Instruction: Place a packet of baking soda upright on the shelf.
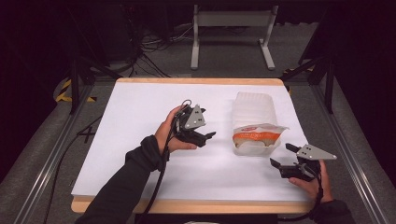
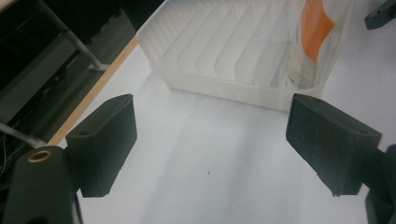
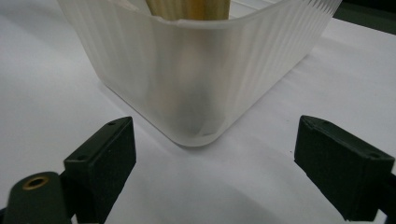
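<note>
From above, a ribbed, see-through plastic box (image 1: 253, 122) lies on the white table (image 1: 140, 140), with an orange-and-white bag (image 1: 258, 133) at its near end; the bag's contents are hard to make out. The left gripper (image 1: 208, 136) sits just left of the box, the right gripper (image 1: 283, 155) near its right front corner, both with jaws wide and empty. Cables litter the dark floor beyond.

The left gripper view cuts off the box top (image 2: 233, 51) and the bag (image 2: 315, 32).

The right gripper view shows a box corner (image 3: 196, 84) close ahead, with blurred tan contents behind the wall.
</note>
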